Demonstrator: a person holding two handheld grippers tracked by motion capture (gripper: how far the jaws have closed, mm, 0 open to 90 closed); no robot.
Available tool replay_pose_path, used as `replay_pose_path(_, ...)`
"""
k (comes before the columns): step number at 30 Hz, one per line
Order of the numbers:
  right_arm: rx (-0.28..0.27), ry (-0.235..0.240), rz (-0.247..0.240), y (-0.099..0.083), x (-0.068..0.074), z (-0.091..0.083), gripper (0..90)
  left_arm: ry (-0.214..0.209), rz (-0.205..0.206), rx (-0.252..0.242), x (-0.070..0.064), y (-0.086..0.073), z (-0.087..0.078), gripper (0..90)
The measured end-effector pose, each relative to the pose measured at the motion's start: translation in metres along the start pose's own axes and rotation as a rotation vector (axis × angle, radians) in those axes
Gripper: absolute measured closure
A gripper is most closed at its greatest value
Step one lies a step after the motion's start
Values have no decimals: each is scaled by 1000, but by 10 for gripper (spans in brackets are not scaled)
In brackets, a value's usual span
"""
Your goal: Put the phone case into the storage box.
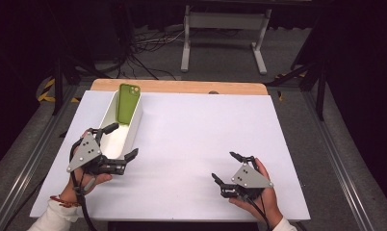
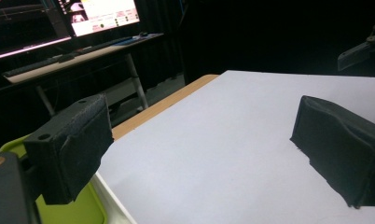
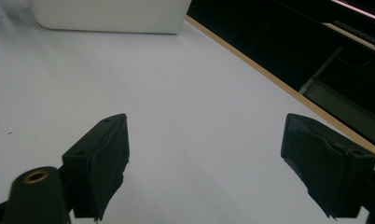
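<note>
A white oblong bin [image 1: 133,126] stands at the table's left, and a green phone [image 1: 127,105] leans inside its far end. My left gripper [image 1: 120,141] is open and straddles the bin's right wall near its near end, one jaw over the inside and one over the table. In the left gripper view the left gripper [image 2: 199,140] shows the phone [image 2: 78,212] and the bin's rim [image 2: 112,198] under its left jaw. My right gripper [image 1: 226,167] rests open and empty at the front right. The right gripper view has the right gripper [image 3: 204,154] facing the bin [image 3: 106,16] across bare white table.
A white sheet covers the table, with a wooden strip [image 1: 182,86] along the far edge. Beyond it stand a white metal frame [image 1: 225,29] and cables [image 1: 143,53] on the floor. A desk with a lit monitor [image 2: 101,14] sits off the table's far side.
</note>
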State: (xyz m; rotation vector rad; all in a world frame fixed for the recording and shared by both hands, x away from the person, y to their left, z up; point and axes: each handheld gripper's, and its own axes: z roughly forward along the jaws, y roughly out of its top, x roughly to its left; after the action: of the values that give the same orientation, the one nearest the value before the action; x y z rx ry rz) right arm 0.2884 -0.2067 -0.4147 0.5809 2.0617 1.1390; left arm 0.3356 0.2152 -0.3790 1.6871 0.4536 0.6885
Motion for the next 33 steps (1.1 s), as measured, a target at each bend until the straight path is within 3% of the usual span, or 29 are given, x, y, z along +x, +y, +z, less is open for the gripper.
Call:
replay_pose_path(13,-4,3,-1,2,2,-1,163,-37,0,-21,-13,-2,0,52)
replay_pose_path(33,-10,9,2,2,3,-3,162,-100,10,34,-37,-14,10,53)
